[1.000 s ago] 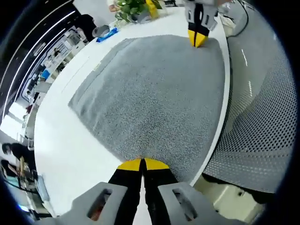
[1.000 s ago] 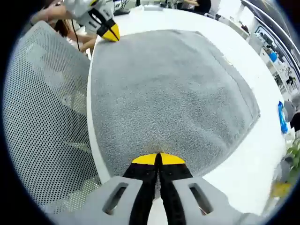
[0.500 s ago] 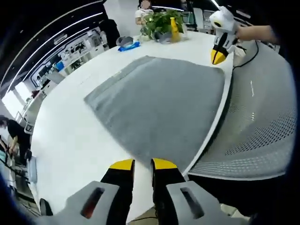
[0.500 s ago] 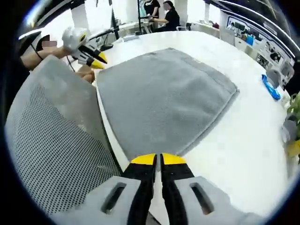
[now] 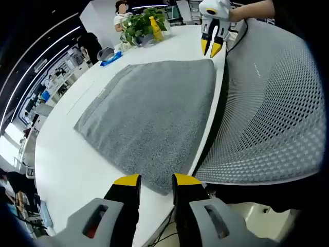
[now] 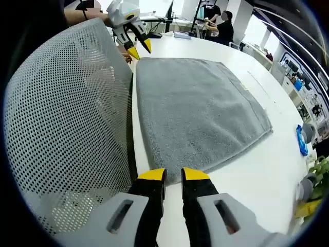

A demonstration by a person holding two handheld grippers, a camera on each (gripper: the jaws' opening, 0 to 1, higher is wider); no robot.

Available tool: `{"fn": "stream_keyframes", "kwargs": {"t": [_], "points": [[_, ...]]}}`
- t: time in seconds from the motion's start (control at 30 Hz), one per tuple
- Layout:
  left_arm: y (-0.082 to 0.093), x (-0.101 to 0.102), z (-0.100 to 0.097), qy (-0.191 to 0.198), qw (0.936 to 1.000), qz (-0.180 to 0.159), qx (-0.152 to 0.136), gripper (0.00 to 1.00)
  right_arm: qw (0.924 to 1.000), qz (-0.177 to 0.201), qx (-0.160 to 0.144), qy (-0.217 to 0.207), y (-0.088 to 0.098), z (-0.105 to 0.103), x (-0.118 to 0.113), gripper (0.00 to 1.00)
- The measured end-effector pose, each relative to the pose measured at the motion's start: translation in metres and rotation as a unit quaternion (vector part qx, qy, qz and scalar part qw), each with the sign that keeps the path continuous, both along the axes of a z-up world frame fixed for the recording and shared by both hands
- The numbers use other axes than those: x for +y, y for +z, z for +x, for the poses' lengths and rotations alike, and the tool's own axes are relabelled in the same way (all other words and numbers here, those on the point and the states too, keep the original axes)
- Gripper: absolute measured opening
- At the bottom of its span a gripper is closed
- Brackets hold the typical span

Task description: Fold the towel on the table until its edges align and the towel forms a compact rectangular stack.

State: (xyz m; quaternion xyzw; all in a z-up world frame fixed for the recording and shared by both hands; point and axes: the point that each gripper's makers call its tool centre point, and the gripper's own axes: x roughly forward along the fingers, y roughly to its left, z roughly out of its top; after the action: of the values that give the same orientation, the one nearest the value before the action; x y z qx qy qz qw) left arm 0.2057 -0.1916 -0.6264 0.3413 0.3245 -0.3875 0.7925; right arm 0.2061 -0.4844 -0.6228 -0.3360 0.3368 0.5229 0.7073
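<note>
A grey towel (image 5: pixel 149 110) lies flat on the white table (image 5: pixel 67 164), one side along the table's near edge. My left gripper (image 5: pixel 156 182) hovers open just off the towel's near corner, with nothing between its yellow-tipped jaws. At the far corner my right gripper (image 5: pixel 211 47) also stands open, held by a hand. In the right gripper view the same towel (image 6: pixel 198 110) spreads ahead, my right gripper (image 6: pixel 174 176) is open just short of its corner, and the left gripper (image 6: pixel 139 49) is at the far end.
A grey mesh chair back (image 5: pixel 267 103) presses against the table's near edge beside the towel (image 6: pixel 67 118). A potted plant (image 5: pixel 139 23), a yellow bottle (image 5: pixel 154 28) and a blue object (image 5: pixel 110 58) sit at the far end. Bare table lies beyond the towel.
Both grippers were shut on the towel's near corners; they have opened, let go and drawn back a little. The towel now lies flat.
</note>
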Motion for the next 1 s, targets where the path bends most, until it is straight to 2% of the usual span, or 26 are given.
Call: {"fn": "stream_keyframes", "kwargs": {"t": [0.1,0.13,0.23,0.33,0.43,0.53,0.63,0.8,0.9,1.0], "points": [[-0.004,-0.007,-0.007,0.001,0.9993,-0.020,0.031,0.25,0.9997,0.012,0.019,0.000,0.000,-0.008,0.005,0.12],[-0.005,-0.006,-0.006,0.000,0.9994,-0.018,0.031,0.25,0.9998,0.010,0.019,0.000,-0.002,-0.010,0.005,0.12],[-0.013,-0.002,-0.008,-0.005,0.9991,0.001,0.042,0.26,0.9994,-0.024,0.019,0.015,-0.010,-0.014,-0.001,0.14],[-0.019,0.005,-0.010,-0.004,0.9990,0.017,0.041,0.25,0.9987,-0.042,0.017,0.022,-0.016,-0.017,-0.005,0.15],[-0.022,0.009,-0.010,0.006,0.9989,0.014,0.043,0.25,0.9980,-0.050,0.017,0.034,-0.018,-0.019,-0.003,0.16],[-0.026,0.007,-0.006,-0.012,0.9989,0.024,0.037,0.20,0.9969,-0.058,0.028,0.045,-0.022,-0.017,0.003,0.19],[-0.026,0.002,0.000,-0.020,0.9983,0.030,0.046,0.20,0.9937,-0.089,0.015,0.066,-0.027,-0.012,0.005,0.17],[-0.026,0.000,0.003,-0.024,0.9976,0.038,0.053,0.19,0.9928,-0.102,0.012,0.062,-0.035,-0.011,0.000,0.15],[-0.027,0.000,0.002,-0.022,0.9977,0.037,0.053,0.18,0.9961,-0.077,0.030,0.030,-0.037,-0.013,0.000,0.17],[-0.027,-0.003,0.003,-0.010,0.9979,0.029,0.056,0.16,0.9965,-0.076,0.024,0.027,-0.036,-0.010,-0.002,0.15]]}}
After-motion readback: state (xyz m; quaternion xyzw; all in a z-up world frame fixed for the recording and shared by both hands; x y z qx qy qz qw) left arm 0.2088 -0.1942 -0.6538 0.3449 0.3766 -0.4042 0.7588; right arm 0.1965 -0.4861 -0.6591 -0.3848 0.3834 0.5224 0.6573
